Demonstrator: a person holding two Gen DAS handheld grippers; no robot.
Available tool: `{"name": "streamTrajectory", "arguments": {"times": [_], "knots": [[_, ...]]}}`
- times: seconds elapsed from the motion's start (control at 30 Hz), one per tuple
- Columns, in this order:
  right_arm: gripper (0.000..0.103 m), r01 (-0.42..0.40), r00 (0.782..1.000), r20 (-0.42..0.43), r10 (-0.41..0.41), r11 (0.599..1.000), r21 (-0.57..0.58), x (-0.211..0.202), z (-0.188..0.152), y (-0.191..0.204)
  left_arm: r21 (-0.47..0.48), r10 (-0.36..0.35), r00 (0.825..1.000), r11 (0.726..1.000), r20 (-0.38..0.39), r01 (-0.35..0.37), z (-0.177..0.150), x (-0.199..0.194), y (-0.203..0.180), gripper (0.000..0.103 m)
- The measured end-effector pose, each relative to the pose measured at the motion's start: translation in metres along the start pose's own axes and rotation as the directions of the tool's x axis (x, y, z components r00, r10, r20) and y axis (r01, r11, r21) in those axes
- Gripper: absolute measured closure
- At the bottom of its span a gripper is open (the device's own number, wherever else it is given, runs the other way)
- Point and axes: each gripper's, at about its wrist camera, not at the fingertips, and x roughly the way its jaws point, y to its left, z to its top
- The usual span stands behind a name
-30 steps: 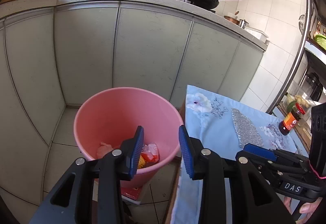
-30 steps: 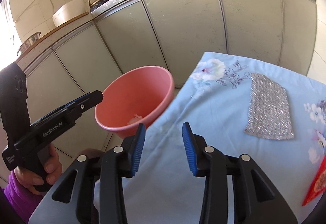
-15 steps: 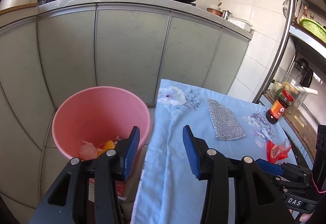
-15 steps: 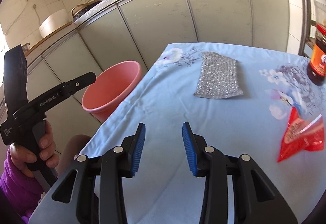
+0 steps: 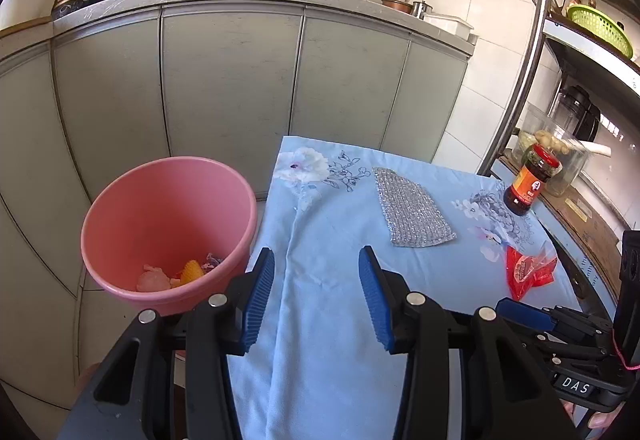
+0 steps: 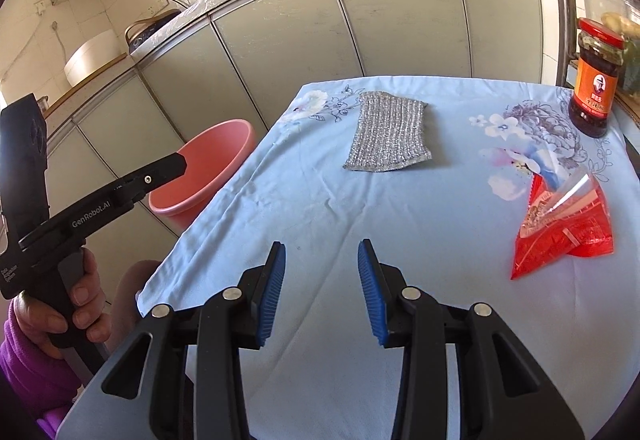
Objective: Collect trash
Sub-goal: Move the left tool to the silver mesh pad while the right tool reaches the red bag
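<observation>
We note a pink bucket (image 5: 168, 228) on the floor, just beside the table's left edge near its far-left corner. Inside it lie a pale pink crumpled scrap (image 5: 152, 277), an orange piece (image 5: 191, 270) and a small purplish bit; we cannot tell what any of them are.

A glass sauce jar (image 6: 596, 78) with a red lid stands upright at the far-right corner of the table (image 6: 320, 200), on the light blue flowered cloth. It holds dark contents. Its orange label bears a small portrait and red characters too small for us to read.

A red plastic wrapper (image 6: 564, 228), the trash at hand, lies flat near the right edge, nearer than the jar and apart from it. One end is clear film; its print is not legible. A silver mesh scouring cloth (image 6: 386, 138) lies toward the far edge, about midway across.

Our left gripper (image 5: 316, 296) hovers over the cloth by the left edge, blue pads spread, nothing between them. Our right gripper (image 6: 322, 288) hangs over the near middle of the table, pads likewise parted and empty, well apart from the wrapper.

Writing: "GenRobot.AI" on the left tool's side in the right view; "DAS" on the right tool in the left view. A hand (image 6: 64, 304) in a purple sleeve grips the left handle.
</observation>
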Motion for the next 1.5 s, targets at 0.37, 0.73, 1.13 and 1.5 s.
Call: {"name": "streamTrajectory", "arguments": {"times": [0.37, 0.73, 1.13, 1.5], "knots": [[0.065, 0.103, 0.994, 0.013, -0.106, 0.982, 0.157, -0.026, -0.024, -0.054, 0.016, -0.032, 0.999, 0.999, -0.037, 0.032, -0.013, 0.008, -0.01, 0.06], [0.047, 0.143, 0.985, 0.035, -0.171, 0.906, 0.399, -0.036, -0.029, -0.111, 0.036, -0.072, 0.995, 0.997, -0.075, 0.075, -0.021, 0.022, -0.016, 0.06], [0.044, 0.226, 0.964, 0.003, -0.266, 0.826, 0.516, -0.001, 0.007, -0.141, -0.004, -0.061, 0.994, 0.998, -0.088, 0.061, -0.019, 0.04, -0.004, 0.06], [0.044, 0.304, 0.945, -0.016, -0.326, 0.863, 0.404, 0.016, 0.018, -0.147, 0.004, -0.135, 0.981, 0.991, -0.141, 0.137, 0.01, 0.079, -0.037, 0.06]]}}
